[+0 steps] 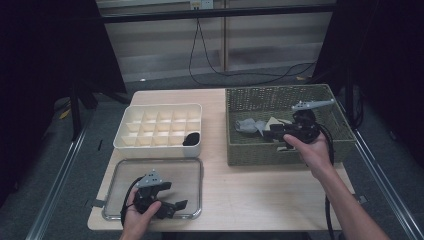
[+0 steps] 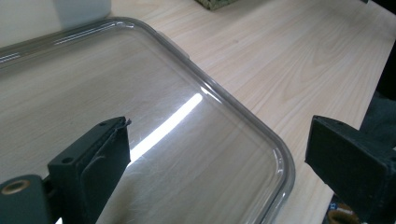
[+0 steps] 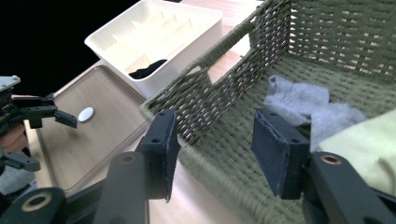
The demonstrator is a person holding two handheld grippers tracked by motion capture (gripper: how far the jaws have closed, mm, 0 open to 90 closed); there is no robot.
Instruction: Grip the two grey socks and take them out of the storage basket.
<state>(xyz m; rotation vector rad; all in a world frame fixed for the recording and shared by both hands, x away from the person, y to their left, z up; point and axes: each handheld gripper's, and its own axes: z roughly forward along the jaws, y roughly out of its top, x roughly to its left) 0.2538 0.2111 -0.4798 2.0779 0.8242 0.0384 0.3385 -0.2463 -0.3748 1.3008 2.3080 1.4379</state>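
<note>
a person's right gripper [image 1: 274, 131] hovers inside the wicker basket [image 1: 240, 152], jaws apart with nothing between them, just beside a grey sock [image 3: 306, 100] and a pale yellow cloth [image 3: 369, 149] lying on the basket floor. the left gripper [image 1: 176, 205] rests low over the clear lid [image 2: 280, 154] on the wooden table [image 1: 260, 195], jaws wide apart, gripping nothing. behind the lid stands a cream divided tray [image 1: 131, 116], one black item [image 1: 192, 138] in a front compartment.
</note>
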